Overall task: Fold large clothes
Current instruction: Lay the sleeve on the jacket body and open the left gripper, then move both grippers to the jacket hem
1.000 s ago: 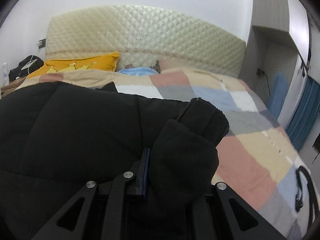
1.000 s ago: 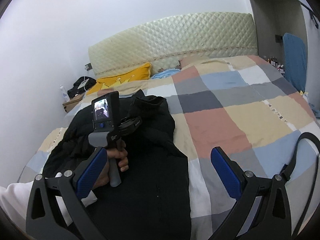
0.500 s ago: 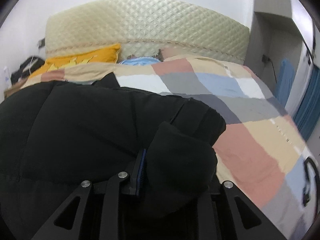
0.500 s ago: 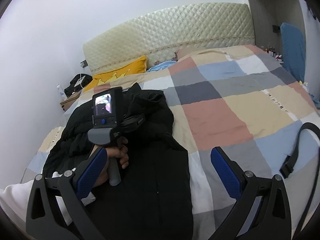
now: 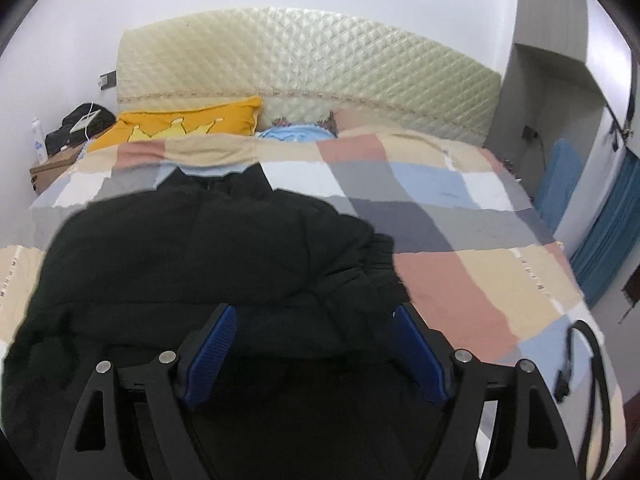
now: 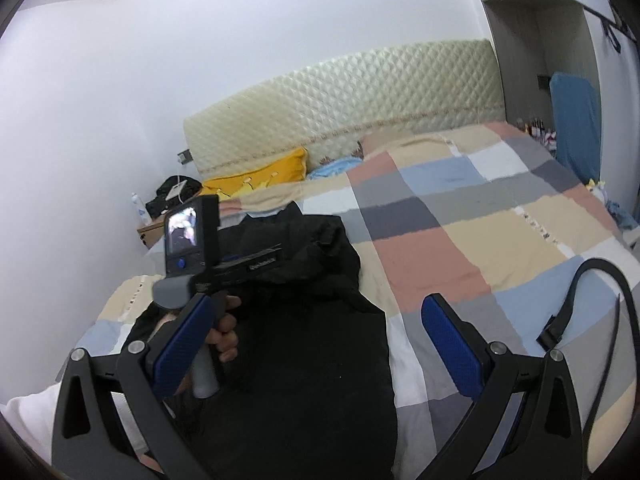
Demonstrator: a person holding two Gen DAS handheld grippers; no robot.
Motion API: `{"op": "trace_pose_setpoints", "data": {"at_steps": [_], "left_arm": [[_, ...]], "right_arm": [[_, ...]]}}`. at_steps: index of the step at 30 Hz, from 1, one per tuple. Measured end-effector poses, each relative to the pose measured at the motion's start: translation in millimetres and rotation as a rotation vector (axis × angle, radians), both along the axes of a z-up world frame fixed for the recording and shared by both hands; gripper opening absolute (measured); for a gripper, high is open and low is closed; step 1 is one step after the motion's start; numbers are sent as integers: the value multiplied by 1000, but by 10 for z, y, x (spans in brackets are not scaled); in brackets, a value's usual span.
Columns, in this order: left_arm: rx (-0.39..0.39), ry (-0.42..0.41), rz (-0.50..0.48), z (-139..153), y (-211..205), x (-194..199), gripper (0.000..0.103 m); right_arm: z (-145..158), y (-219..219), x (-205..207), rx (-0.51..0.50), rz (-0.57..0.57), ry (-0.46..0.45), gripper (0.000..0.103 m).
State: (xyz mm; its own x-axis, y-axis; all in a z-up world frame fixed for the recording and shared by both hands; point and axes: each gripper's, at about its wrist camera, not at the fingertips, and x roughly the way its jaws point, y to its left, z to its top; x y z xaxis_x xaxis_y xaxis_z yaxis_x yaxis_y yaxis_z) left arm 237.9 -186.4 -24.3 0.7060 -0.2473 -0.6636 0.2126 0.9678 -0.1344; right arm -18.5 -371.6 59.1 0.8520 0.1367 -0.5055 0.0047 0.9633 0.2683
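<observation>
From the left wrist camera, a large black padded jacket (image 5: 192,264) lies spread across the near left part of a bed covered with a patchwork quilt of pink, beige, grey and blue squares (image 5: 448,288), its collar toward the cream quilted headboard (image 5: 304,60) and its bulk directly below and ahead of the left gripper (image 5: 314,320). That gripper's jaws are opening, the blue pads standing wide with only jacket fabric seen beneath the gap and nothing pinched between them. This view alone shows the jacket's far edge and collar against the quilt, a yellow pillow (image 5: 188,126) at the head of the bed, and a black strap (image 5: 588,360) lying on the quilt at the right. From the right wrist camera, the same jacket (image 6: 312,360) runs down the left half of the frame, lying below and to the left of the right gripper (image 6: 316,336), whose blue pads stand wide apart and hold nothing; the left pad hangs over the jacket, the right pad over bare quilt (image 6: 460,248). Only this view shows the person's left hand (image 6: 224,332) wrapped around the handle of the left gripper (image 6: 256,264), held above the jacket's bunched upper part, with a white sleeve (image 6: 28,420) at the lower left corner, and the strap (image 6: 592,300) curling at the right.
</observation>
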Motion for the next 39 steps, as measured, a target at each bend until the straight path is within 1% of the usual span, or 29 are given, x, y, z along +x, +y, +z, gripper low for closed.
{"op": "trace_pose_setpoints", "data": {"at_steps": [3, 7, 9, 15, 18, 21, 26, 30, 32, 35, 37, 39], "left_arm": [[17, -45, 24, 308, 143, -219, 81], [9, -104, 57, 781, 379, -559, 81], [4, -133, 74, 1062, 510, -768, 81], [-14, -194, 95, 1732, 792, -1366, 81], [1, -216, 102, 1985, 885, -1674, 81], [21, -213, 111, 2161, 978, -1964, 81], [26, -226, 123, 2338, 1147, -2513, 81], [-19, -235, 144, 2406, 1359, -2987, 81], [-16, -252, 175, 2399, 1427, -3172, 81], [17, -268, 197, 2351, 1495, -3415, 82], [13, -269, 213, 2290, 1566, -3539, 83], [-5, -250, 205, 2213, 1632, -3594, 83]], "right_arm": [[100, 24, -94, -70, -18, 10, 103], [264, -19, -244, -49, -18, -30, 103], [418, 13, -360, -66, -19, -66, 103], [796, 165, -647, -54, 5, -146, 103], [940, 242, -766, -52, 20, -171, 103], [1063, 320, -899, -46, 31, -198, 103], [1203, 486, -1155, -57, 53, -223, 103], [1236, 619, -1355, -66, 77, -238, 103], [1229, 678, -1437, -64, 85, -241, 103], [1196, 773, -1533, -61, 102, -243, 103], [1169, 830, -1573, -61, 108, -240, 103], [1129, 904, -1592, -61, 120, -233, 103]]}}
